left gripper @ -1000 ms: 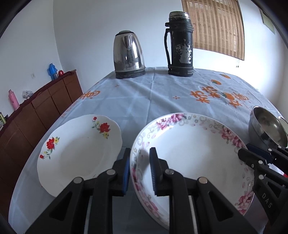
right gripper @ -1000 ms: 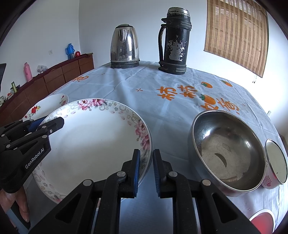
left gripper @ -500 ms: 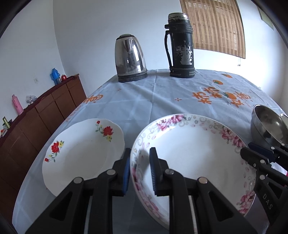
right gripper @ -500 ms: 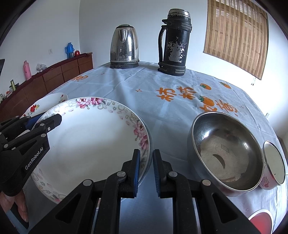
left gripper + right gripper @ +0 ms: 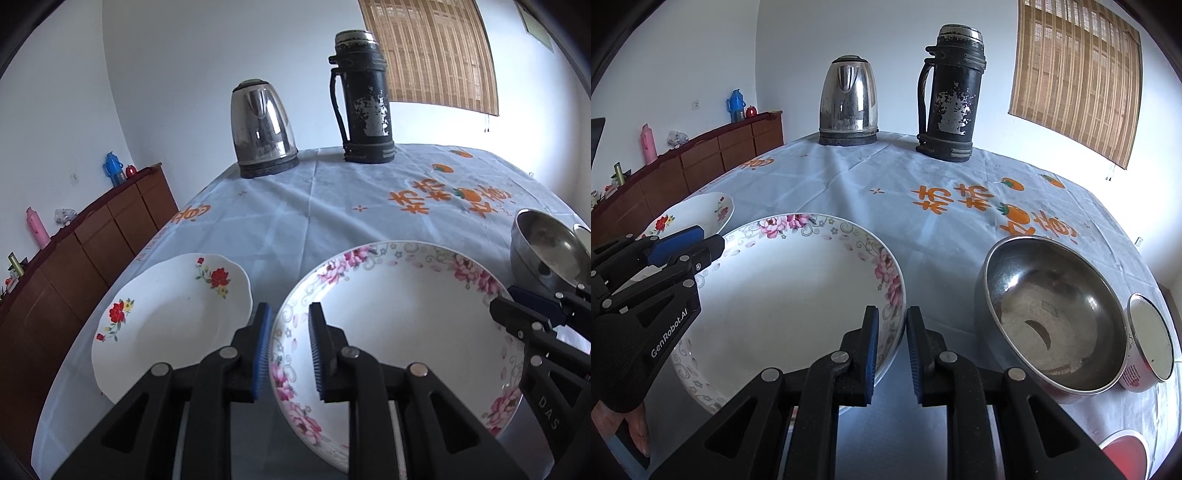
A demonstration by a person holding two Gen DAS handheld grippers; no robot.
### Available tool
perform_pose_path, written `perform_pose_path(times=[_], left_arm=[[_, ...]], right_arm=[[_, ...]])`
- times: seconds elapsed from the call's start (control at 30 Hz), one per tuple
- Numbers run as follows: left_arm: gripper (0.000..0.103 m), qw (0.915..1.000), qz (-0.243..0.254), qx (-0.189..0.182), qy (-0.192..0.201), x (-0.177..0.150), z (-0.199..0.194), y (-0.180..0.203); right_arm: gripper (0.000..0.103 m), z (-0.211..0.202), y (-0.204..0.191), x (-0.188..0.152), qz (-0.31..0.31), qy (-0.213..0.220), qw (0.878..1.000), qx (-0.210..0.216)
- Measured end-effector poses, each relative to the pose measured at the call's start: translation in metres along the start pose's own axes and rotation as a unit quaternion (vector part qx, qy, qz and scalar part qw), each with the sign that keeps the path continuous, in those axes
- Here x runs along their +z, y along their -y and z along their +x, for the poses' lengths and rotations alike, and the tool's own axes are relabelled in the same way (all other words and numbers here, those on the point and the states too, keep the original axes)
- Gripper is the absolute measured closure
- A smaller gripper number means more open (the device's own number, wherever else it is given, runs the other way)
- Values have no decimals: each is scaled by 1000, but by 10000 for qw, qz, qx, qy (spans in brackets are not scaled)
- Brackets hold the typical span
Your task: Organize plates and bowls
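Note:
A large plate with a pink flower rim point(image 5: 399, 314) point(image 5: 790, 295) is held above the table between both grippers. My left gripper point(image 5: 290, 347) is shut on its left rim; it also shows in the right wrist view point(image 5: 698, 243). My right gripper point(image 5: 890, 347) is shut on its right rim; it also shows in the left wrist view point(image 5: 517, 306). A smaller white plate with red flowers point(image 5: 170, 314) point(image 5: 698, 216) lies on the table to the left. A steel bowl point(image 5: 1052, 314) point(image 5: 543, 251) stands to the right.
A steel kettle point(image 5: 262, 129) and a black thermos point(image 5: 364, 99) stand at the far side of the table point(image 5: 314, 206). A small enamel cup point(image 5: 1150, 343) lies beside the steel bowl. A red-rimmed item point(image 5: 1123, 446) is at the front right. A wooden sideboard point(image 5: 92, 243) is left.
The flowered plate has lifted slightly and both grippers have risen with it; the table and the red-flower plate sit lower and farther in view.

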State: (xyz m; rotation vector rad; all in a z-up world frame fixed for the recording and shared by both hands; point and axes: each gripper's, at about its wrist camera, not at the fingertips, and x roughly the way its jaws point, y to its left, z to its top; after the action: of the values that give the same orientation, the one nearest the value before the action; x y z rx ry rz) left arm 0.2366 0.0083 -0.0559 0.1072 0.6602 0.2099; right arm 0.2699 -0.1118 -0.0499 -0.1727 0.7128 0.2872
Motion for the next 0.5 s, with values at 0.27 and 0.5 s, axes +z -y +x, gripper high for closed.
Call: perform_pose_path(times=[0.27, 0.5], left_arm=[[58, 9999, -85, -12, 100, -1, -3, -3], [45, 9991, -370, -109, 150, 0, -8, -17]], right_arm=[[80, -7, -5, 0, -108, 205, 9997, 6], [80, -15, -11, 3, -246, 492, 9984, 112]])
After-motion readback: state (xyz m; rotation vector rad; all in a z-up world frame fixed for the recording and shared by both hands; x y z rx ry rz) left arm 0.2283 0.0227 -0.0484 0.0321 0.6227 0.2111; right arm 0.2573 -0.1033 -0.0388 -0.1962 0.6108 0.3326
